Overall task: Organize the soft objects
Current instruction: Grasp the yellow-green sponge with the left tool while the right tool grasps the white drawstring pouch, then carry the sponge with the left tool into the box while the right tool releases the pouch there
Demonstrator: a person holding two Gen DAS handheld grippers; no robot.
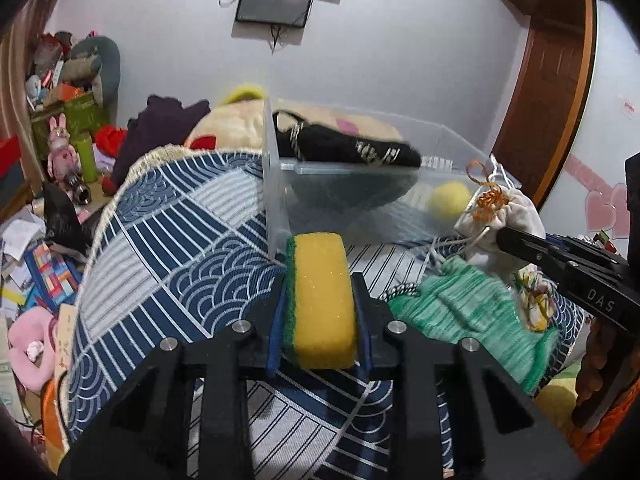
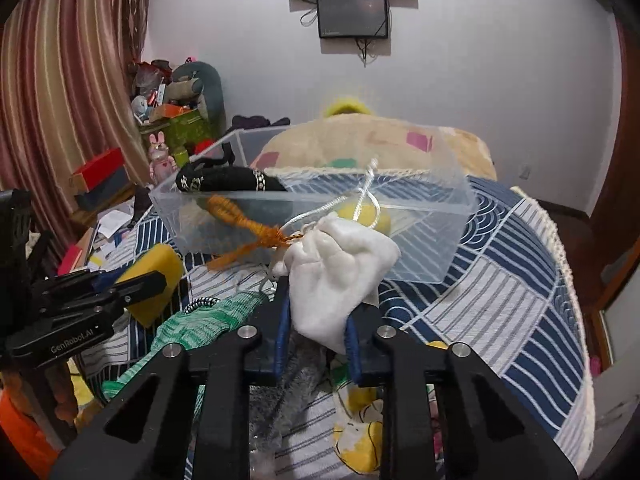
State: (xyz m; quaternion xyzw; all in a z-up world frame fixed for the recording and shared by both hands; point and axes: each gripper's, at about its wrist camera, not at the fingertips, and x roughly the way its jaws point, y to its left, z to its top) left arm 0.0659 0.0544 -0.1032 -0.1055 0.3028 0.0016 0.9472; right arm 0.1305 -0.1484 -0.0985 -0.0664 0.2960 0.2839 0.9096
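Left tongs [image 1: 320, 304] clamped across a light, compressible sponge [image 1: 322, 296]; right tongs [image 2: 318, 320] pinching a limp white drawstring pouch [image 2: 340, 264] mid-body.

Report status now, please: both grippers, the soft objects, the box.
Left gripper shut on yellow sponge. Right gripper shut on white pouch. Clear box ahead, holding black item and yellow ball. Path open.

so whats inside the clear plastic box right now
The clear box holds a black embroidered pouch lying across its rim and a yellow ball. In the right view the white drawstring bag covers part of the ball; anything beneath the pouch is unclear.
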